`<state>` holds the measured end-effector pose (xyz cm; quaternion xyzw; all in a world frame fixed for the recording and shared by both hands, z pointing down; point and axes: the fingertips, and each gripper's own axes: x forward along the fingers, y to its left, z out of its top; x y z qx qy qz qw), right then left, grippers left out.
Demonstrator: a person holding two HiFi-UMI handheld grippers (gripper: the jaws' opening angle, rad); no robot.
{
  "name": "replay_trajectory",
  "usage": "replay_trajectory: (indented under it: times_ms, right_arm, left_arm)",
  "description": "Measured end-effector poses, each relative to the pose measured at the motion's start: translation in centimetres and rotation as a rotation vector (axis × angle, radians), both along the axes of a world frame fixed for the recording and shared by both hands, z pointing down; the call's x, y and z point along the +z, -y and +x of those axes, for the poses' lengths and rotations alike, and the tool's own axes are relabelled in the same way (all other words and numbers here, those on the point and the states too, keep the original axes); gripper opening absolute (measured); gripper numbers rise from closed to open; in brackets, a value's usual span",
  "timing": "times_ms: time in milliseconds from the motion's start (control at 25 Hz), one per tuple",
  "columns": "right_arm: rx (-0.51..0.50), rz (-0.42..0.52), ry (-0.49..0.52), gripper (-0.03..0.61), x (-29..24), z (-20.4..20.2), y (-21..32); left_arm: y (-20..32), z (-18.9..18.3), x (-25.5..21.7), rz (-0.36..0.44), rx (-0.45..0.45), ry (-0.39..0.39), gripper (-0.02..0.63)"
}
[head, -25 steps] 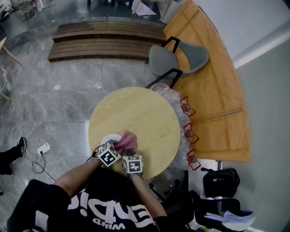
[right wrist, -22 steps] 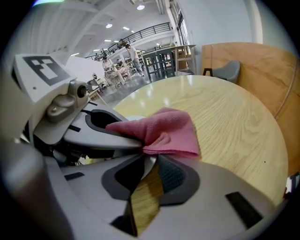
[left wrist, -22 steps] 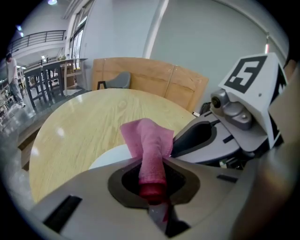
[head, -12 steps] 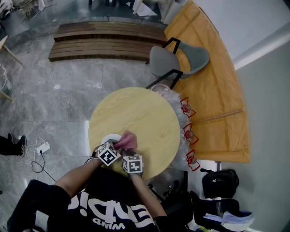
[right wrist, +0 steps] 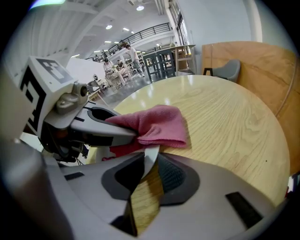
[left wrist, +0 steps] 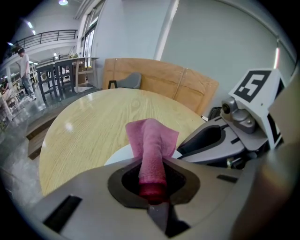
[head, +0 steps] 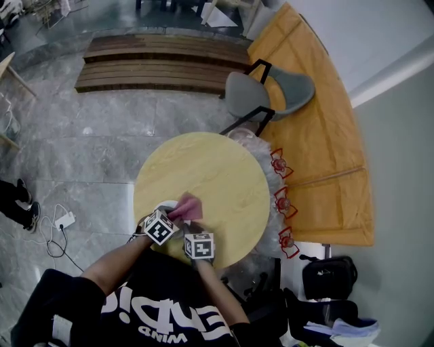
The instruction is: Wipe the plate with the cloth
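You have bright, even light from overhead: ceiling lamps show in the right gripper view and leave pale glare patches on the round table. Shadows are soft, and the cloth casts only a faint one. Both gripper views bend hard and fall to black at the corners. The cloth reads sharp, while the plate rim nearest the lens is blurred. Your head view bows lines near its edges.

Left gripper tight on cloth, right gripper tight on plate, both tilted downward, side by side
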<state>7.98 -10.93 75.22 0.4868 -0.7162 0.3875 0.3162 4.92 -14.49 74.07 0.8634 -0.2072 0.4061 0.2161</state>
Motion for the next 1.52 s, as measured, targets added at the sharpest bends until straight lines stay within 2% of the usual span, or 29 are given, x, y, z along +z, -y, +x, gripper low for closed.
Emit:
replay_trajectory:
  times_ms: [920, 1520]
  right_arm:
    - [0.008, -0.002, 0.026, 0.107, 0.1, 0.2, -0.3]
    - [0.004, 0.006, 0.024, 0.107, 0.0, 0.0, -0.1]
  left_arm:
    - [0.9, -3.1, -0.1, 0.004, -0.093, 0.028, 0.049]
    - [0.6, -5.6, -0.7, 0.046, -0.086, 0.071, 0.049]
